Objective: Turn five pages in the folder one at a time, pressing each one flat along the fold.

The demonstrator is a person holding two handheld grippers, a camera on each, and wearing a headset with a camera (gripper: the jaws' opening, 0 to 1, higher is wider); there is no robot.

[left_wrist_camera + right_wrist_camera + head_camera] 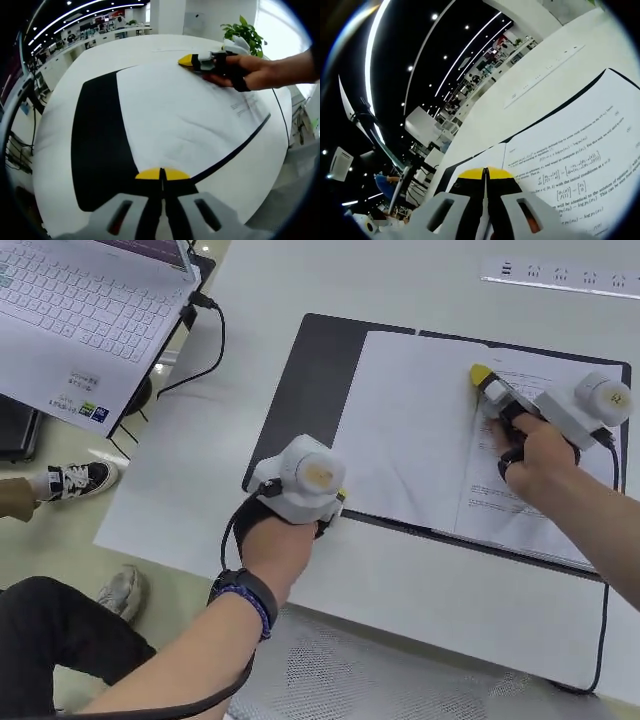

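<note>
Dark grey folder (300,390) lies open and flat on the white tabletop (300,280), slightly skewed. Inside of left cover is bare at far left. Blank white page (410,430) lies turned onto the left half, a bit wrinkled, stopping short of the cover's left edge. Printed page (495,510), text and equations, lies flat on the right half. Fold (462,490) runs near to far between the two pages.
</note>
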